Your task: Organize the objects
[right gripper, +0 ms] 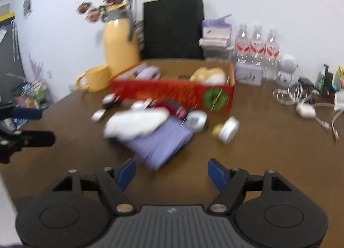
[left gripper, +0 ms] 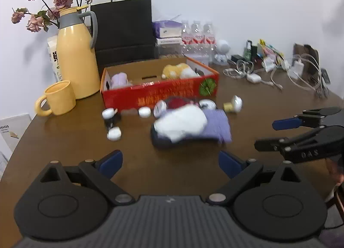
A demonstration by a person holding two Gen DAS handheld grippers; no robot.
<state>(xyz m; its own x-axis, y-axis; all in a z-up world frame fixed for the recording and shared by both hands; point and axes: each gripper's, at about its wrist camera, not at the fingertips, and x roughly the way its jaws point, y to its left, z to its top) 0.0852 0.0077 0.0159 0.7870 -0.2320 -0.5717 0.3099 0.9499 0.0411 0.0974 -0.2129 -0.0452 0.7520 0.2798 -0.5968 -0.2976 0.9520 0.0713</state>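
Brown desk (left gripper: 64,140) carries, ahead of both empty, wide-spread tools, a yellow mug (left gripper: 59,98) far left, a red box (left gripper: 160,90) beyond, and the white-and-purple cloth pile (left gripper: 191,125) just ahead of the left tool (left gripper: 171,161) and right tool (right gripper: 172,172).

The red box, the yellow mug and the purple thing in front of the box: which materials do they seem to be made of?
The red box looks like cardboard: matte brown inside, printed red outside. The yellow mug seems to be glazed ceramic or plastic, smooth with a soft sheen. The purple thing looks like soft fabric, but blur hides its texture, so this is uncertain.
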